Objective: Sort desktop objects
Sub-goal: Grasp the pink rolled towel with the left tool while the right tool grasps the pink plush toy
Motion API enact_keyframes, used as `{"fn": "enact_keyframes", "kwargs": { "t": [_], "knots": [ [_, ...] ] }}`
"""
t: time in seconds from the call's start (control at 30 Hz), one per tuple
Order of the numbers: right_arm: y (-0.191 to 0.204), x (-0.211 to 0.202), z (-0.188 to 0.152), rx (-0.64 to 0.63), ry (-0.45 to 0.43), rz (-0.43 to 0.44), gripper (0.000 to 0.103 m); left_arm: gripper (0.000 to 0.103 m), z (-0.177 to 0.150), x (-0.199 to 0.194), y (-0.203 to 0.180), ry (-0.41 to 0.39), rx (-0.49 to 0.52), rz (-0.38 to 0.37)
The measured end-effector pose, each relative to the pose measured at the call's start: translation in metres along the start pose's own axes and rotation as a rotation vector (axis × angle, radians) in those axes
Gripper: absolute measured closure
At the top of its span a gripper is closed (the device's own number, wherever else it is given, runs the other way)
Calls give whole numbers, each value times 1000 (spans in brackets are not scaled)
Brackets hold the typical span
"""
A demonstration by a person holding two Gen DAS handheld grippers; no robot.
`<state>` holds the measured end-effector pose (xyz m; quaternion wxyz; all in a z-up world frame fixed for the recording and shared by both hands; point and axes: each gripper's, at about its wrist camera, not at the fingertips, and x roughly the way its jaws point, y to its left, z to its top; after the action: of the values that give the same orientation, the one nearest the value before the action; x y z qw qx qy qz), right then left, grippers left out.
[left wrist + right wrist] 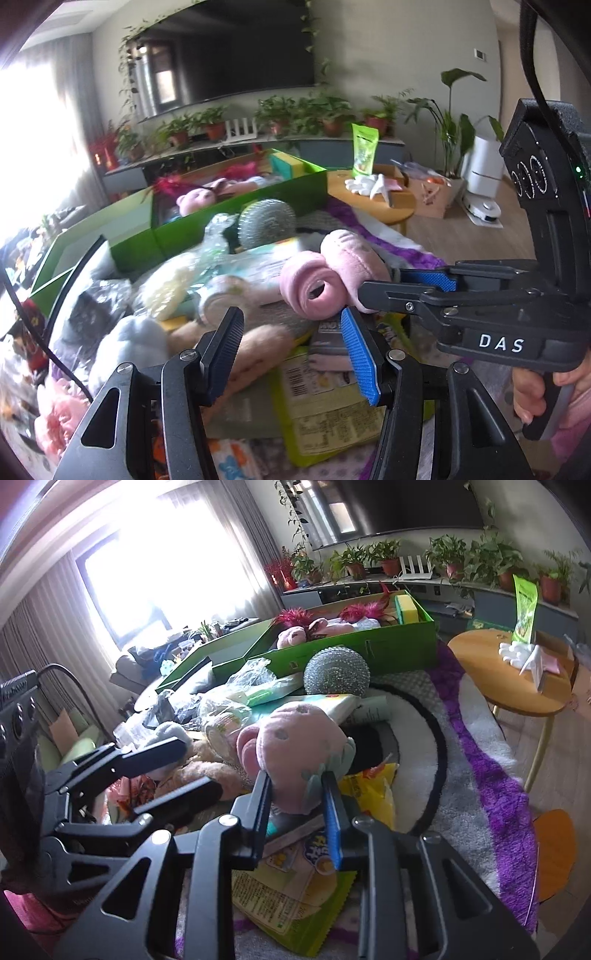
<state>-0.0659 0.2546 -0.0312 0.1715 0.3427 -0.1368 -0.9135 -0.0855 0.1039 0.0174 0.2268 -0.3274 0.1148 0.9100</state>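
Cluttered table (424, 709): open green cardboard box (354, 646), upper centre, holds pink plush bear (291, 635) (yellow sponge (404, 607) too). Right gripper (297, 786) clamped on pink plush toy (291, 746); left gripper (291, 343) apart, empty.

Heap is packed tight w/ no bare gaps. Pink plush toy (291, 746) sits on top, near centre; steel scourer (337, 670) just behind it blocks the straight line to the green box (388, 642) at far side. Clear plastic bags (236, 686) clutter far left. Right of heap, rug (491, 775) lies open, w/ free room between heap & round wooden table (480, 657).
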Motion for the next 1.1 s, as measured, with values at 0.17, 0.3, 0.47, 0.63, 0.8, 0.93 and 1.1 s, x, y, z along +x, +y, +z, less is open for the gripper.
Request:
{"fn": "enact_keyframes", "kwargs": {
  "t": [0.17, 0.3, 0.47, 0.63, 0.8, 0.93, 1.1],
  "knots": [
    [-11, 0, 0, 31, 1, 37, 77, 47, 7, 14, -5, 16, -17, -14],
    [-20, 1, 0, 48, 3, 51, 77, 60, 10, 26, -6, 35, 0, -4],
    [-29, 5, 0, 61, 8, 87, 77, 77, 12, 42, -7, 80, 0, -40],
    [-37, 7, 0, 65, 10, 108, 77, 77, 17, 52, -12, 83, 12, -39],
    [-39, 8, 1, 67, 6, 116, 77, 78, 19, 57, -14, 82, -6, -31],
    [-38, 6, 3, 69, 2, 119, 77, 84, 25, 52, -9, 73, -37, -42],
    [-34, -2, 12, 50, -21, 127, 77, 84, 33, 44, -10, 47, -36, -31]
  ]
}}
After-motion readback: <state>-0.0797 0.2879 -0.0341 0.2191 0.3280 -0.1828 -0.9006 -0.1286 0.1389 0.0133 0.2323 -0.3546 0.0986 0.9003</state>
